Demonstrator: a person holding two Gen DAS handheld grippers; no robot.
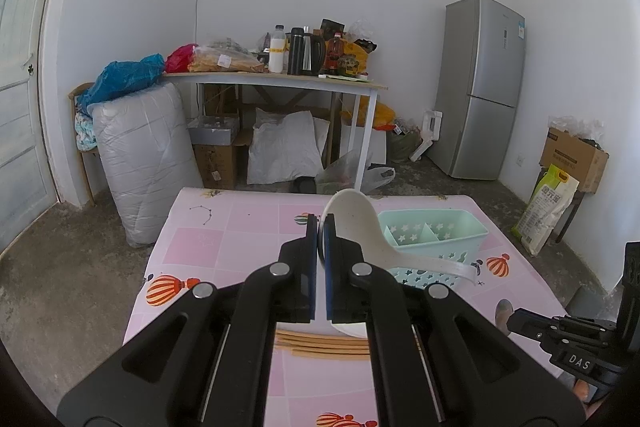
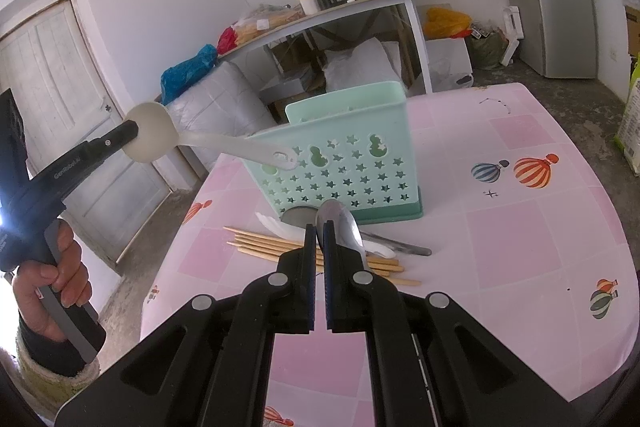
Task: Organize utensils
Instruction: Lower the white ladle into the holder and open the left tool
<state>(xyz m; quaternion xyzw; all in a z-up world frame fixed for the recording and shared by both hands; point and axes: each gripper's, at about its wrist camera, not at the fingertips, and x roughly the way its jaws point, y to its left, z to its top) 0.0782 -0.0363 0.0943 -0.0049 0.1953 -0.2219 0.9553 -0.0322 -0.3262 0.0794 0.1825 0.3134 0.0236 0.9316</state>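
**Two spoons held beside the mint caddy**

The mint caddy (image 2: 352, 163) stands on the pink worktop (image 2: 520, 247). From the right wrist view, much of what lies in front of it is hidden: the right hand-held gripper (image 2: 319, 227) covers part of the wooden chopsticks (image 2: 260, 245), a white spoon and a round metal piece at the caddy's base are only partly seen, and a metal handle (image 2: 400, 247) pokes out sideways. That gripper is clamped on a metal spoon (image 2: 340, 223) by its bowl. The left hand-held gripper (image 1: 319, 223) is clenched on the bowl of a white ladle (image 1: 360, 223), whose handle reaches toward the caddy's rim. Behind the caddy are a cluttered side table (image 1: 280, 81), a grey fridge (image 1: 480, 87) and a white door (image 2: 60, 99).
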